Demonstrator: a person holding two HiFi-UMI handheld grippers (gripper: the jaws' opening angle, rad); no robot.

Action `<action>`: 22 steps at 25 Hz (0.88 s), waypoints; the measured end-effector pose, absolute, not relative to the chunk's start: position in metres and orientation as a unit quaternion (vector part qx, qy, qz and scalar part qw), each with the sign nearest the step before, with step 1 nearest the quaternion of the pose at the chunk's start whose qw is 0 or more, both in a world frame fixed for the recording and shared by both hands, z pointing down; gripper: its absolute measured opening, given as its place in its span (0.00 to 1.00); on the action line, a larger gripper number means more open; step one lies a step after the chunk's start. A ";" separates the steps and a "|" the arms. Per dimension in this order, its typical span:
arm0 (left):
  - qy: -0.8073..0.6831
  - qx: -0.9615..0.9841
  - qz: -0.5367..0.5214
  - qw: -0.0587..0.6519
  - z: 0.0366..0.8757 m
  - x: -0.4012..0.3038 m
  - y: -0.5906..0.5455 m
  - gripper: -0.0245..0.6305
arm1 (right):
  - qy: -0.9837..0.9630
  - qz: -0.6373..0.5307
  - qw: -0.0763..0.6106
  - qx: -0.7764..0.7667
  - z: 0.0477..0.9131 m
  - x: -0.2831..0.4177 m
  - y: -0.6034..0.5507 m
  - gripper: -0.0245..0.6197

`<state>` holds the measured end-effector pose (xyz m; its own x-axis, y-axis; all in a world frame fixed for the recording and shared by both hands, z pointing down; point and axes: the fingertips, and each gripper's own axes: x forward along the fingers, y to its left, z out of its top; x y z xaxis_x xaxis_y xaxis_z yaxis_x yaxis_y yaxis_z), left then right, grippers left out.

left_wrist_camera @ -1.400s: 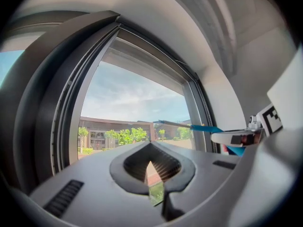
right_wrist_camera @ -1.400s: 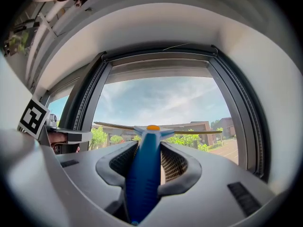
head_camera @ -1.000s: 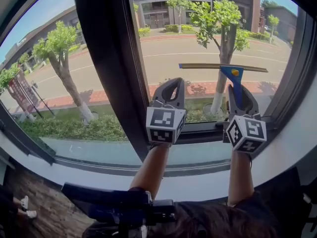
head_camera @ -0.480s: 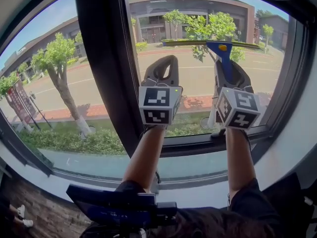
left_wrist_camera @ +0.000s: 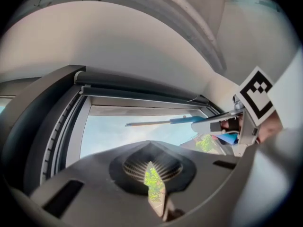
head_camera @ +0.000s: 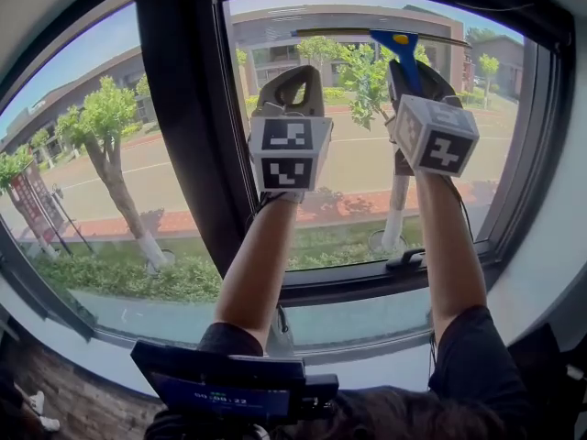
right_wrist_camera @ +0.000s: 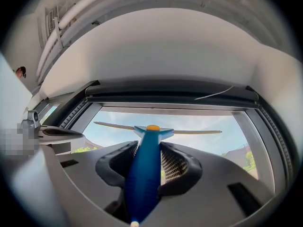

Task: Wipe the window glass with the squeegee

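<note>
One squeegee (head_camera: 402, 46) clamped in right tool (head_camera: 415, 70), blade high on window glass (head_camera: 358, 163); left tool (head_camera: 292, 82) closed, empty; dark mullion (head_camera: 183, 108) beside it.

Blue handle on the squeegee (head_camera: 401, 46), orange dot at its head, dull brass-toned blade. Mid grey on the left gripper (head_camera: 295, 73) and right gripper (head_camera: 413, 67) alike, darker ribbed grey on the inner pads (right_wrist_camera: 174, 167). White marker cubes (head_camera: 289, 152) with black square patterns. Near-black window frame (head_camera: 179, 136), off-white wall (head_camera: 550, 273) around that frame. Beyond the frame: bright green trees (head_camera: 105, 108), grey road (head_camera: 358, 163), brick-red pavement (head_camera: 101, 223), brown building (head_camera: 266, 21), pale blue sky (head_camera: 92, 39) with thin white cloud.
</note>
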<state>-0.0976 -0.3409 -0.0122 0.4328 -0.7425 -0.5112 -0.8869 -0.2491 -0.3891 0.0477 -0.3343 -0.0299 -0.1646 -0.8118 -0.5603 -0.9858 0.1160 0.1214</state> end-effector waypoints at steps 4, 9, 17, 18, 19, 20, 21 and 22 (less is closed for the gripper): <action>0.523 -0.779 0.118 0.326 -0.029 -0.098 -0.349 0.04 | 0.720 0.254 0.177 -0.621 -0.057 0.050 -0.349 0.26; 0.520 -0.776 0.103 0.342 -0.028 -0.089 -0.354 0.04 | 0.709 0.264 0.183 -0.627 -0.082 0.052 -0.357 0.26; 0.523 -0.777 0.109 0.334 -0.046 -0.096 -0.364 0.04 | 0.703 0.256 0.181 -0.638 -0.103 0.051 -0.373 0.26; 0.522 -0.778 0.111 0.331 -0.045 -0.097 -0.364 0.04 | 0.704 0.256 0.183 -0.637 -0.105 0.050 -0.374 0.26; 0.521 -0.780 0.112 0.329 -0.044 -0.097 -0.365 0.04 | 0.704 0.256 0.185 -0.636 -0.106 0.050 -0.374 0.26; 0.521 -0.781 0.111 0.327 -0.042 -0.097 -0.366 0.04 | 0.704 0.257 0.186 -0.635 -0.107 0.050 -0.374 0.26; 0.520 -0.782 0.109 0.327 -0.039 -0.097 -0.367 0.04 | 0.704 0.257 0.187 -0.635 -0.107 0.050 -0.374 0.26; 0.520 -0.782 0.108 0.326 -0.036 -0.096 -0.367 0.04 | 0.704 0.257 0.187 -0.634 -0.106 0.050 -0.374 0.26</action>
<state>-0.0962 -0.3674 -0.0362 0.4369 -0.7427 -0.5075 -0.8834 -0.2477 -0.3979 0.0504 -0.3743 -0.1064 -0.1251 -0.7977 -0.5899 -0.9901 0.0624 0.1256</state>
